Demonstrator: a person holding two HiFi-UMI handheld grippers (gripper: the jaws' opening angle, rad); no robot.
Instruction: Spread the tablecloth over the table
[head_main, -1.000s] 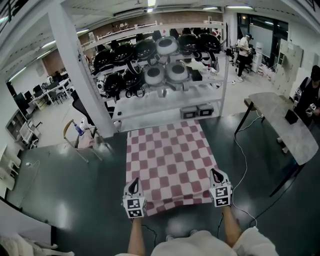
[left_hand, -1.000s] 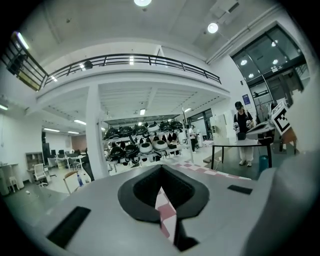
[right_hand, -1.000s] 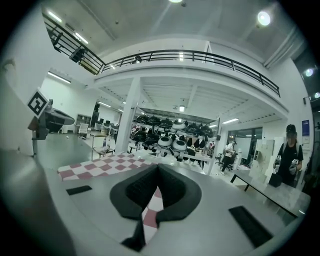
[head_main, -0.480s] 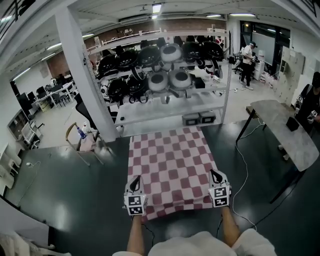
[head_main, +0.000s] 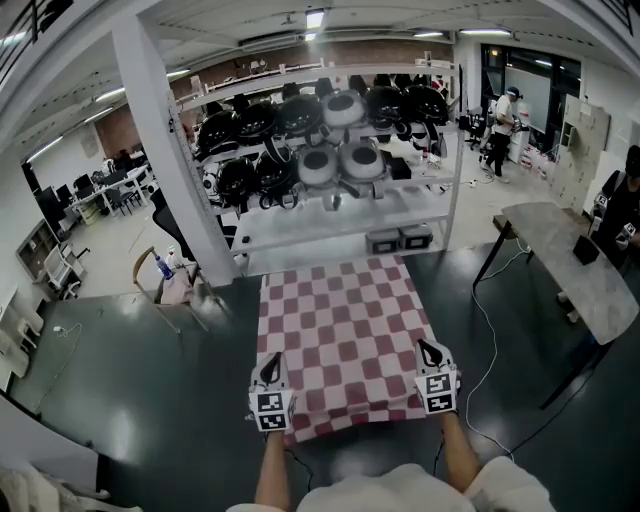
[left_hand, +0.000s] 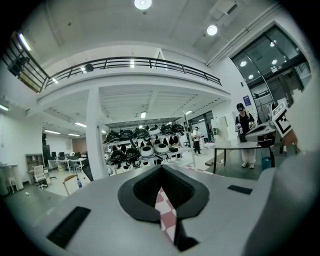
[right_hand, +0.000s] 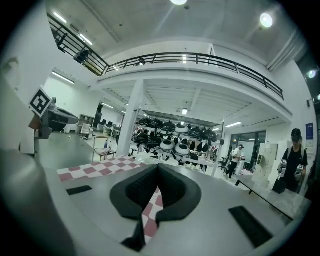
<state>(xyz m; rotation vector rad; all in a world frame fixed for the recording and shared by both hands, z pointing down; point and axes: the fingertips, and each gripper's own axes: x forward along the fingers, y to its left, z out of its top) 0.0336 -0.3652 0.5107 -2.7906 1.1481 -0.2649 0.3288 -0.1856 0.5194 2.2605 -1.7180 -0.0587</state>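
A red-and-white checked tablecloth (head_main: 345, 335) lies stretched out flat ahead of me in the head view, its far edge toward the shelving. My left gripper (head_main: 270, 368) is shut on the cloth's near left corner, and a strip of checked cloth (left_hand: 165, 212) shows pinched between its black pads. My right gripper (head_main: 432, 353) is shut on the near right corner, with checked cloth (right_hand: 151, 212) clamped between its pads too. The table under the cloth is hidden. Both of my forearms reach in from the bottom edge.
A white shelf rack (head_main: 330, 200) with black and white helmets stands just beyond the cloth. A white pillar (head_main: 170, 150) rises at left, a small chair (head_main: 160, 275) beside it. A grey table (head_main: 570, 260) stands at right, with a cable (head_main: 480, 310) on the dark floor.
The cloth has spread flatter and its near edge has drawn tighter between the grippers. My right gripper rose slightly; the left stayed put.
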